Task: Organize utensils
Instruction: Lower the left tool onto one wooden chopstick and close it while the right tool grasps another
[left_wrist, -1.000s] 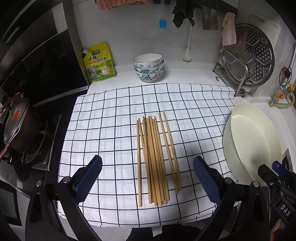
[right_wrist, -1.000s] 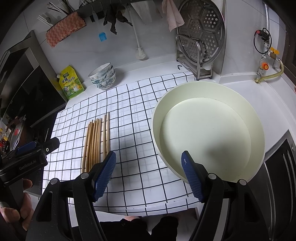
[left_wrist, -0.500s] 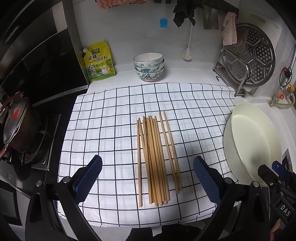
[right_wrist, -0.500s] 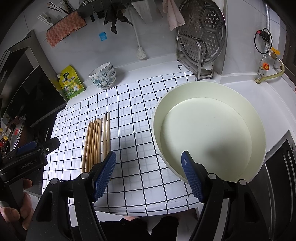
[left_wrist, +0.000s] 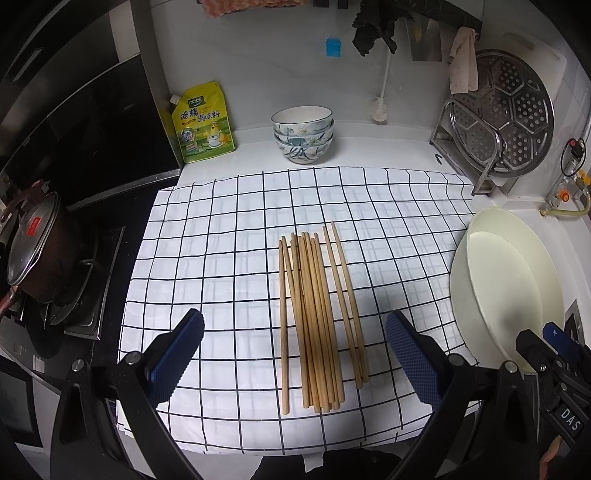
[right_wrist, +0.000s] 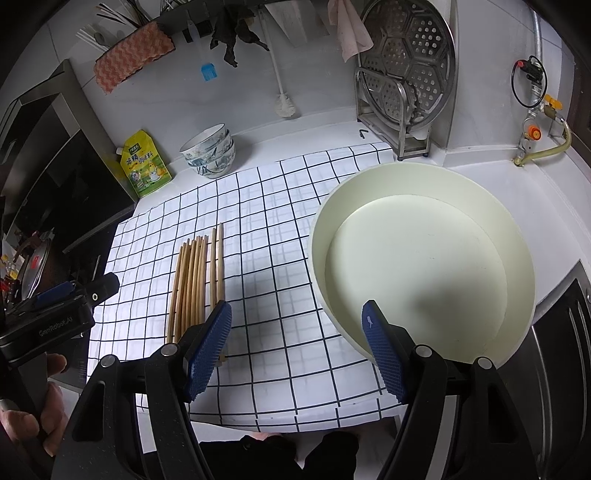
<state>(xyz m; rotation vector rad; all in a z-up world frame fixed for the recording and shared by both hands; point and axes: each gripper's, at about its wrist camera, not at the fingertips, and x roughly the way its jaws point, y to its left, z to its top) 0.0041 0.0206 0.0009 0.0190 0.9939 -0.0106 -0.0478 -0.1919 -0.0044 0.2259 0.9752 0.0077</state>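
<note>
Lying side by side on a black-and-white checked cloth (left_wrist: 229, 236), a bundle of wooden chopsticks (left_wrist: 314, 314) is resting in the middle of the white worktop (left_wrist: 388, 151), the sticks running lengthwise away from the camera, with two of them sitting slightly apart on the right of the main cluster. Hovering above their near ends, the left tool (left_wrist: 295, 354) is spreading its blue ribbed fingers (left_wrist: 177, 354) wide, gripping nothing, one finger showing on each side of the bundle and neither touching it. Over to the right, the right tool (right_wrist: 295, 350) is likewise gaping wide and carrying nothing, its left finger showing just over the near ends of the rightmost sticks while its right finger is showing against the rim of a large cream round basin (right_wrist: 424, 266). That basin is sitting on the worktop just right of the cloth, well apart from the chopsticks. At the back, a stack of patterned bowls (left_wrist: 303, 134) is standing near the wall, a yellow seasoning pouch (left_wrist: 203, 123) is leaning to its left, and a perforated steel steamer plate (left_wrist: 509, 110) is standing upright in a rack at the right. A lidded pot (left_wrist: 37, 254) is sitting on the stove at the far left. A person's hand (right_wrist: 26, 406) is showing at the left edge of the right wrist view, holding the left tool's handle.
</note>
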